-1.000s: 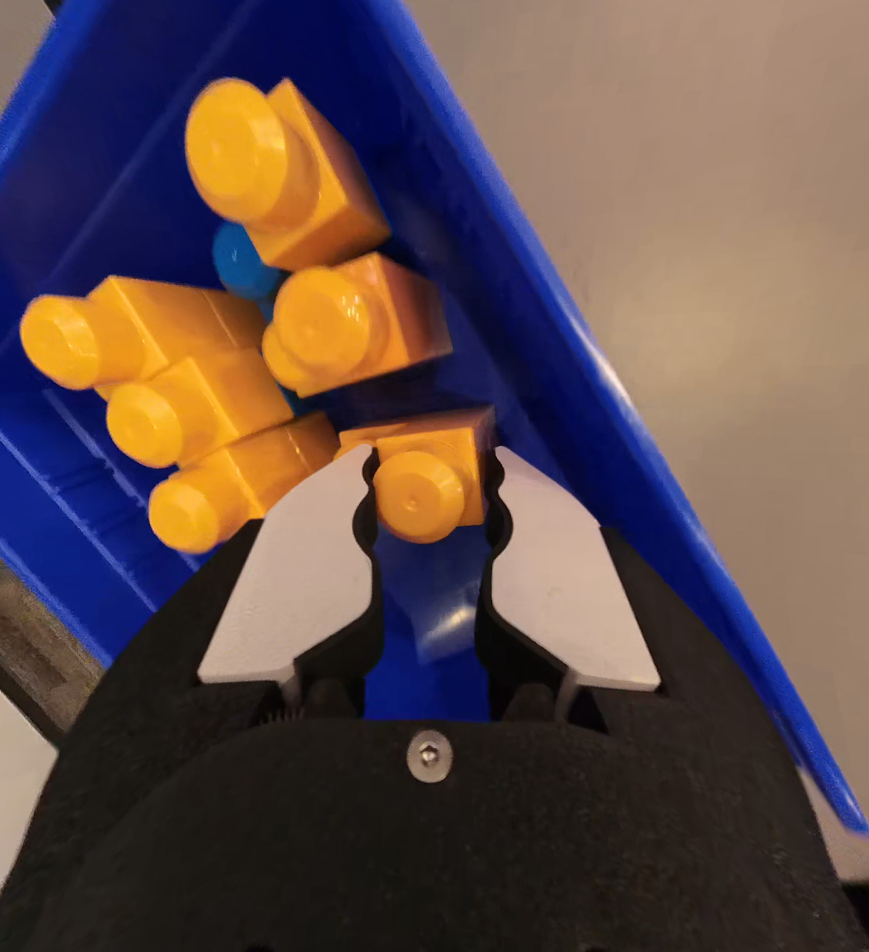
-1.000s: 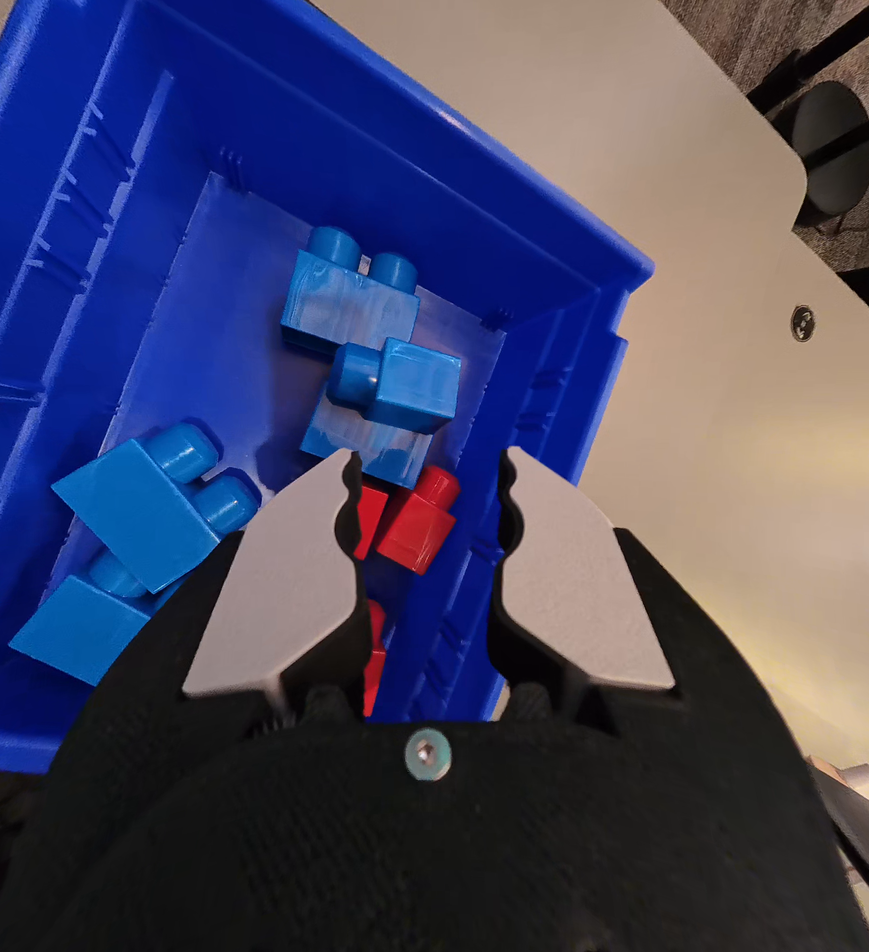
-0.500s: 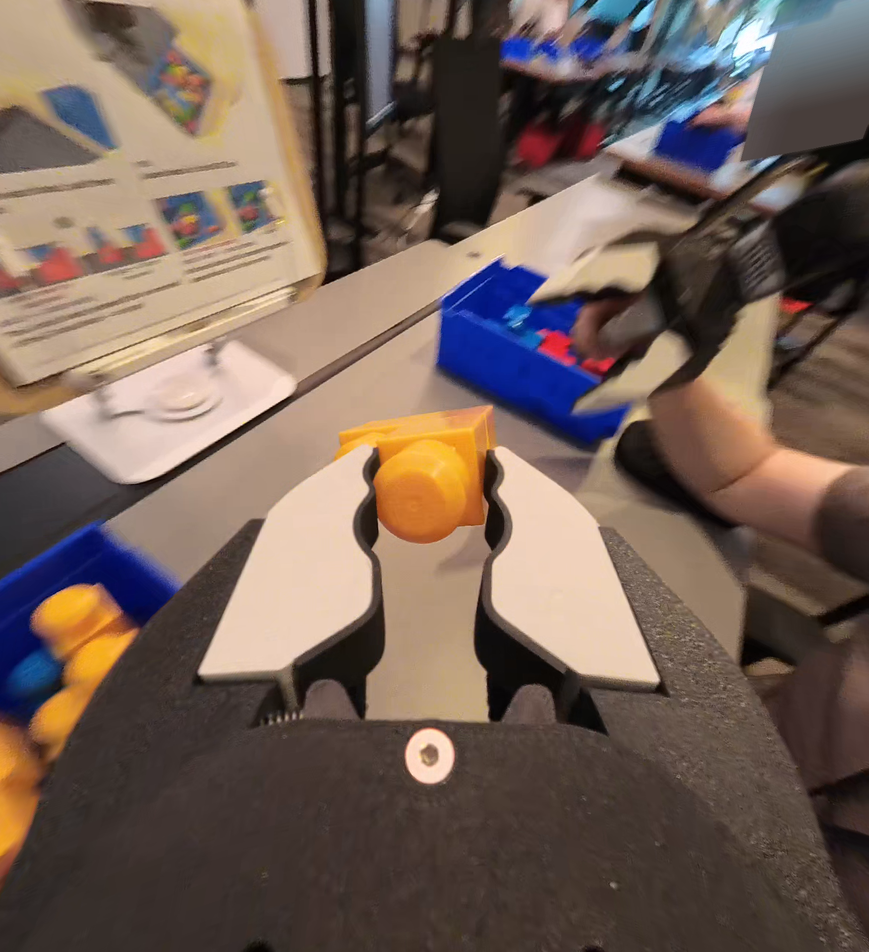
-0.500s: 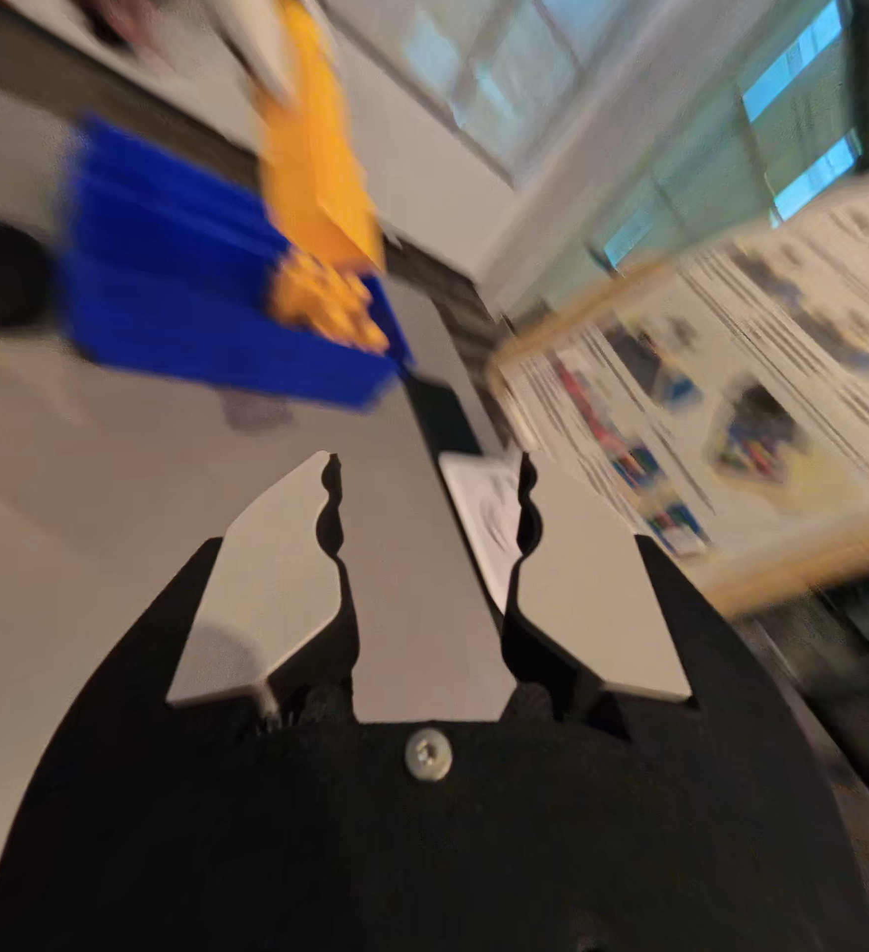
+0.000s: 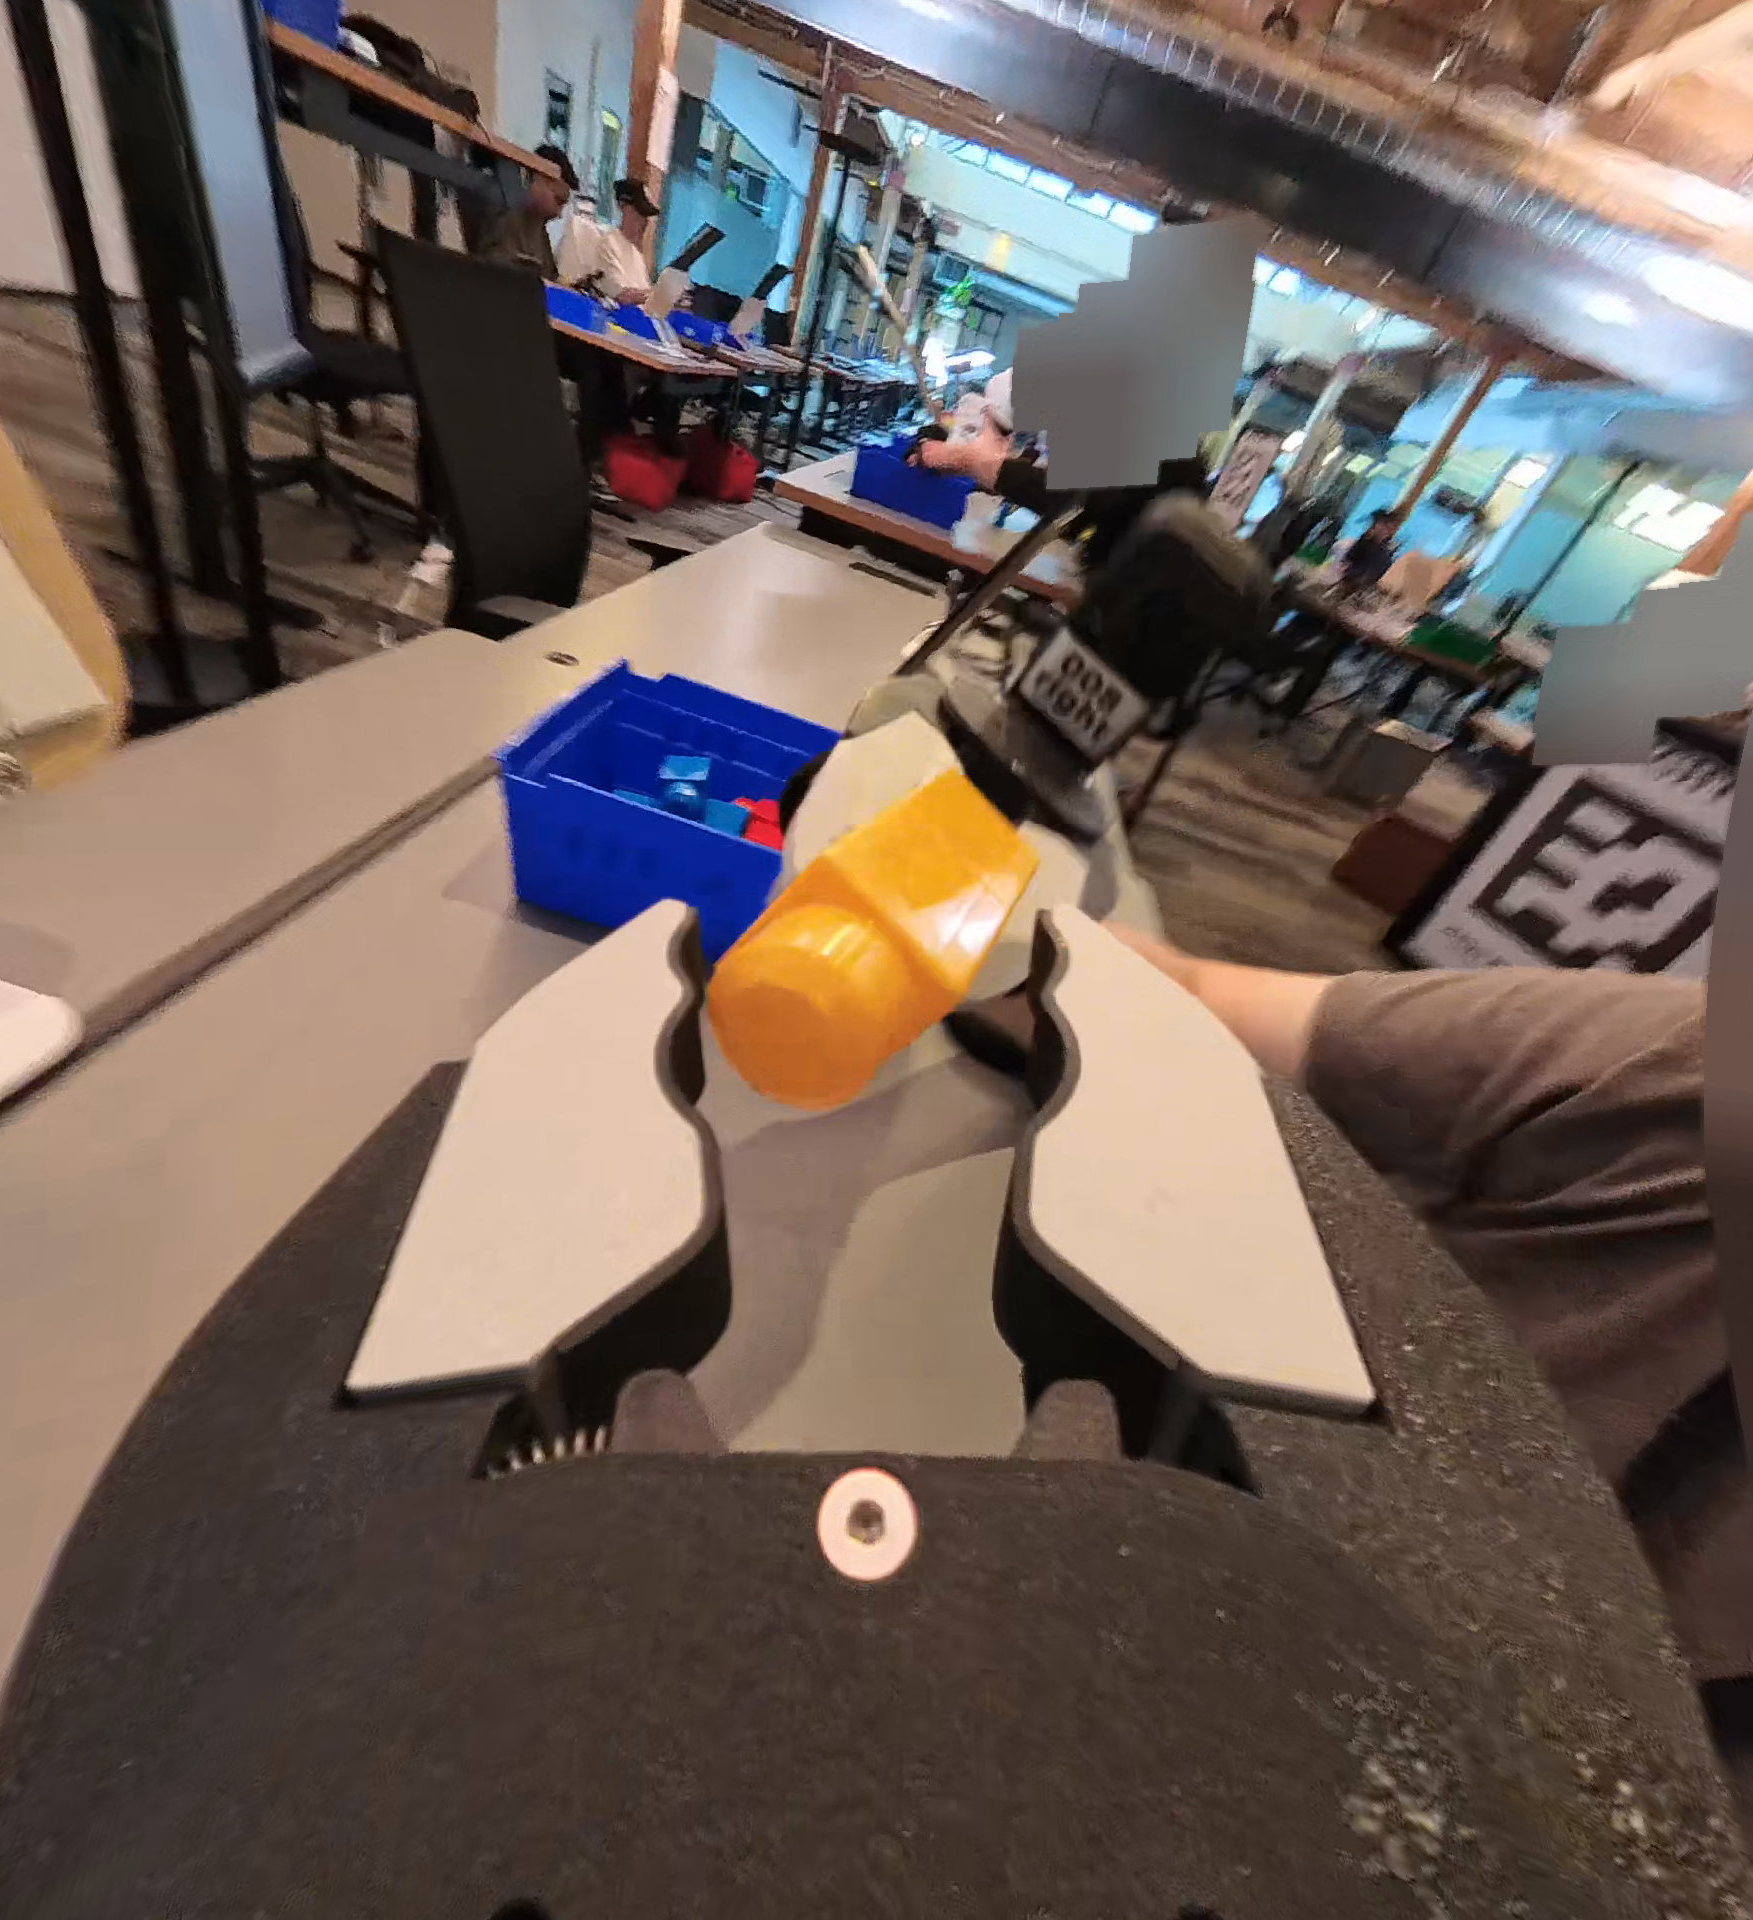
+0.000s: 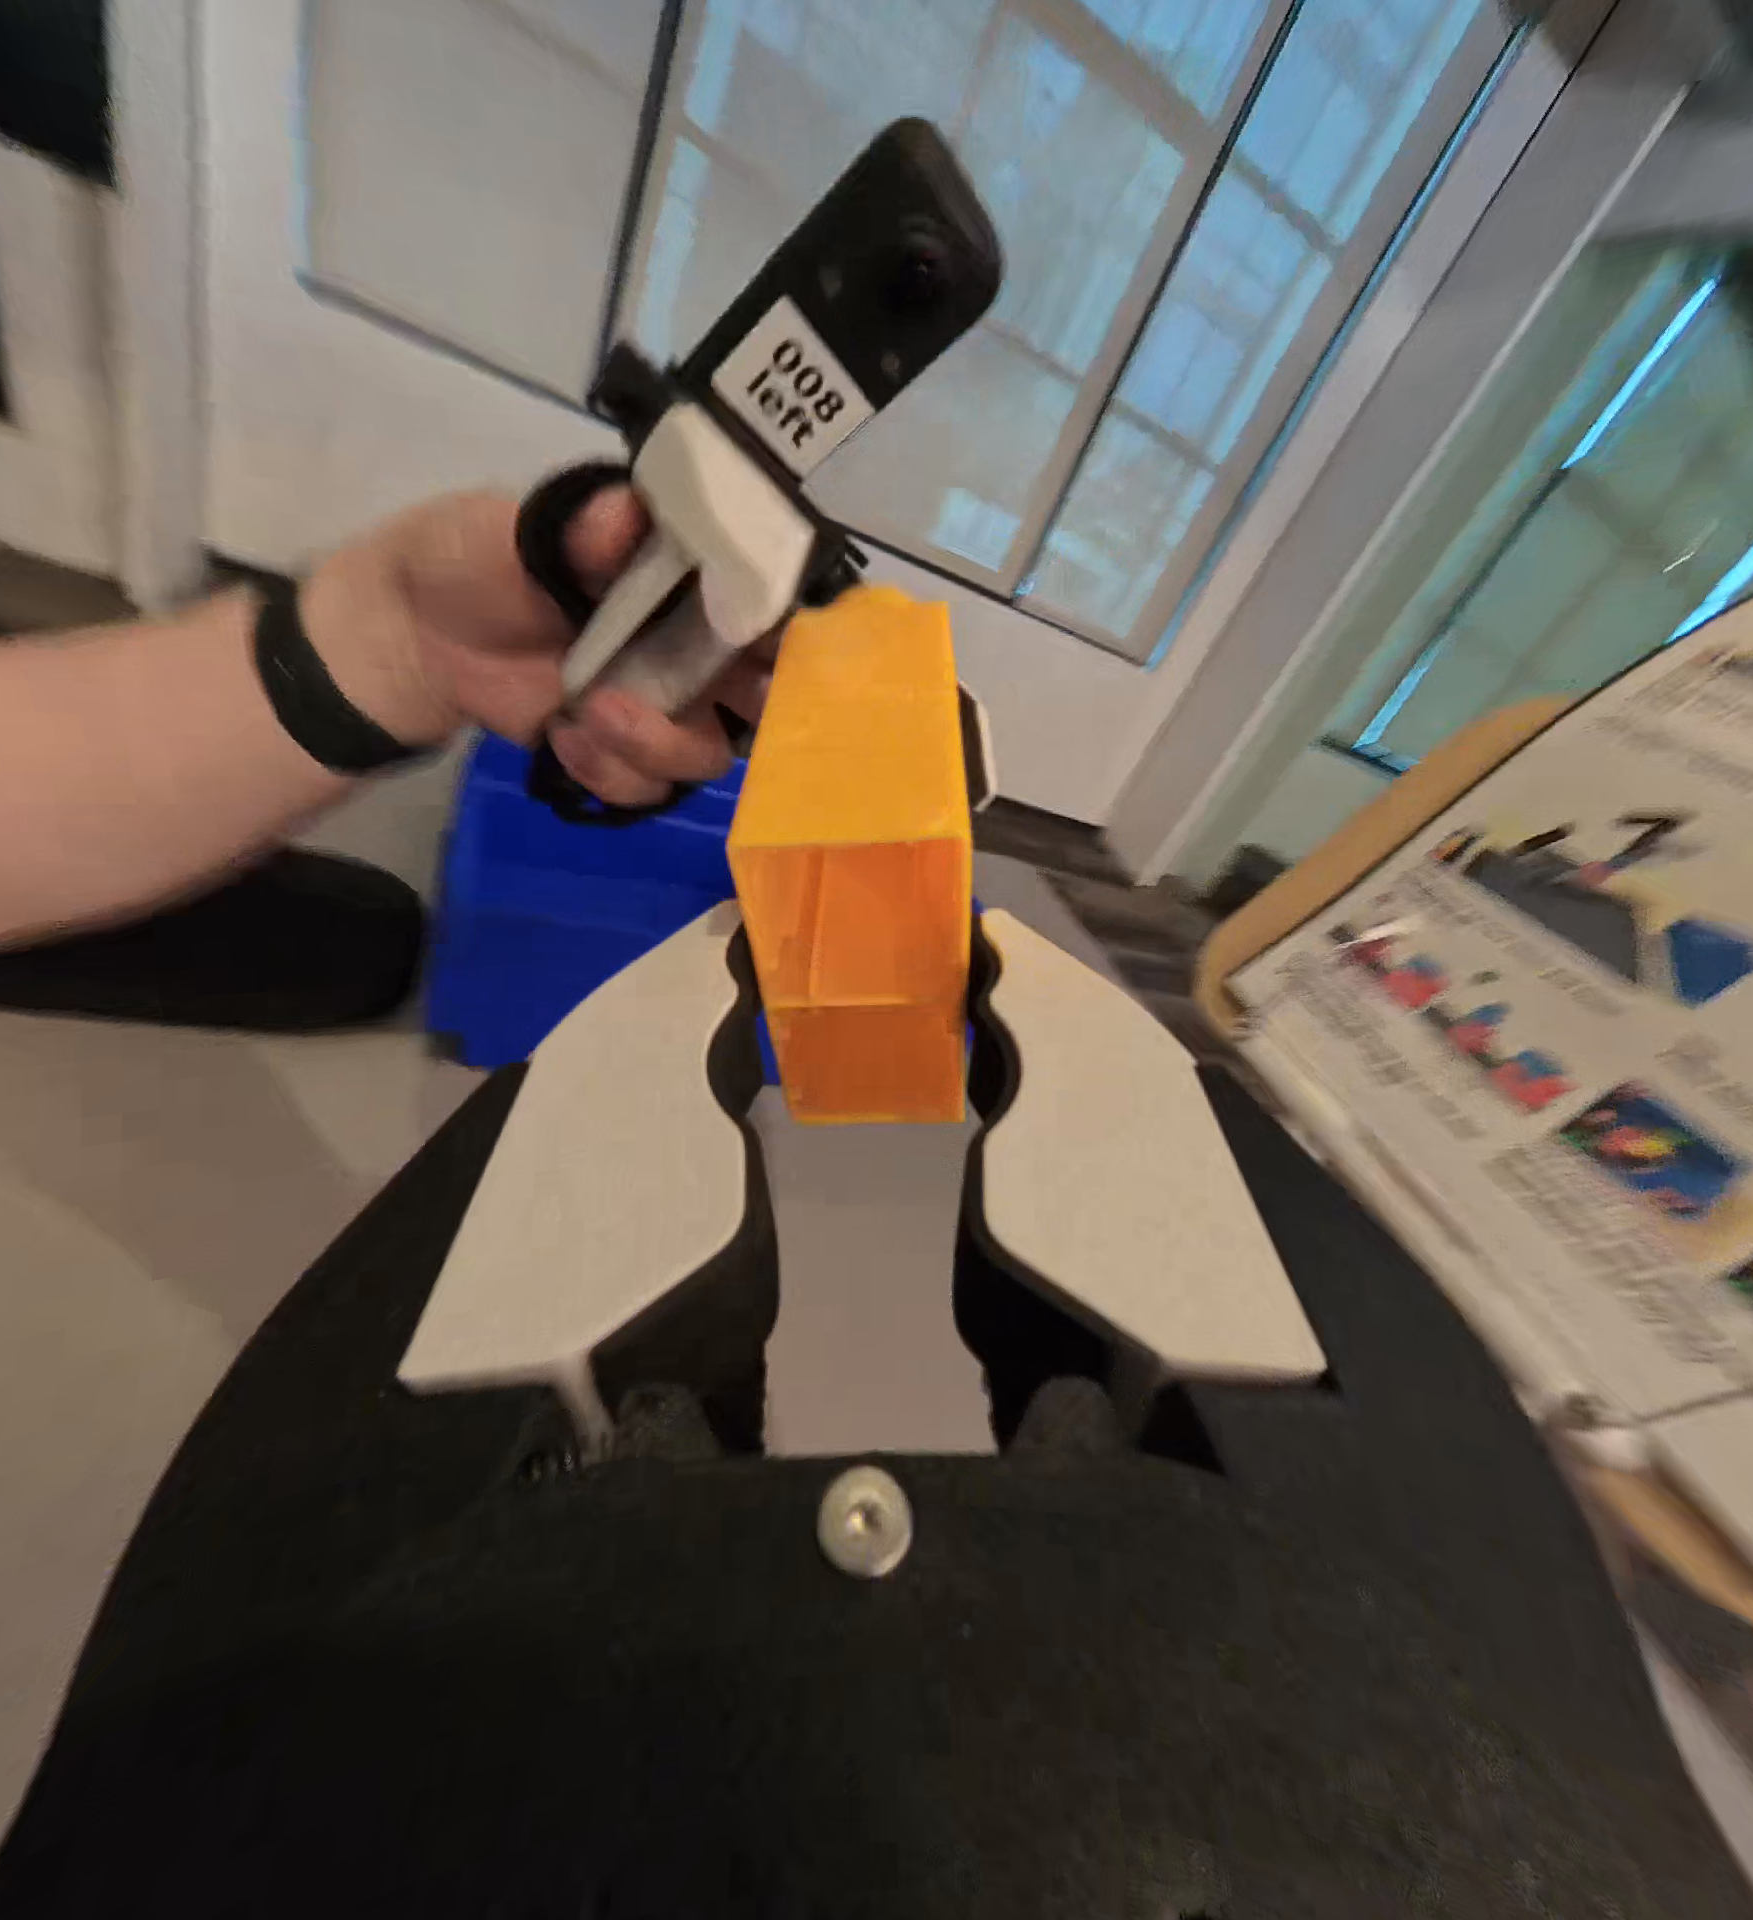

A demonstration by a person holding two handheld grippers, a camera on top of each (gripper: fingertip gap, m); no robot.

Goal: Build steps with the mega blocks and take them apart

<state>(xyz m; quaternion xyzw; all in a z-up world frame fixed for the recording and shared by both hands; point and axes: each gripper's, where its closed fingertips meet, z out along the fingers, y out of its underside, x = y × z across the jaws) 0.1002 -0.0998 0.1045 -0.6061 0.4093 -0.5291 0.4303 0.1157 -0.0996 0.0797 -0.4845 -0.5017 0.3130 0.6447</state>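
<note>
Orange plastic, one mega block (image 6: 856, 883), held in mid-air above the grey table (image 5: 176, 1039), between the two tools. The right gripper (image 6: 856, 997) is clenched on it: both grey fingers press the block's flat sides, its hollow underside facing that camera. In the left wrist view the same block (image 5: 872, 956) points its round stud back toward the left gripper (image 5: 861, 956), whose jaws stand wide apart; the left-hand fingertip (image 5: 680, 956) sits just beside the stud, the other one apart from it. The left tool looks released, gripping nothing.

A hand (image 6: 456, 623) with a dark wristband holds the left tool's handle, seen from the right wrist view.

Behind, on the table, a blue bin (image 5: 591, 831) holds several blue blocks (image 5: 685, 779) and a few red blocks (image 5: 760, 816); the count is hard to tell, as the gripper hides part of the bin. From the right wrist view a second blue bin (image 6: 539, 914) sits beyond the block, contents not visible.

At the right edge of that view, an instruction sheet (image 6: 1578, 1091) on a wooden stand, blurred.

Farther off: more tables, a black chair (image 5: 498, 436), seated people.
</note>
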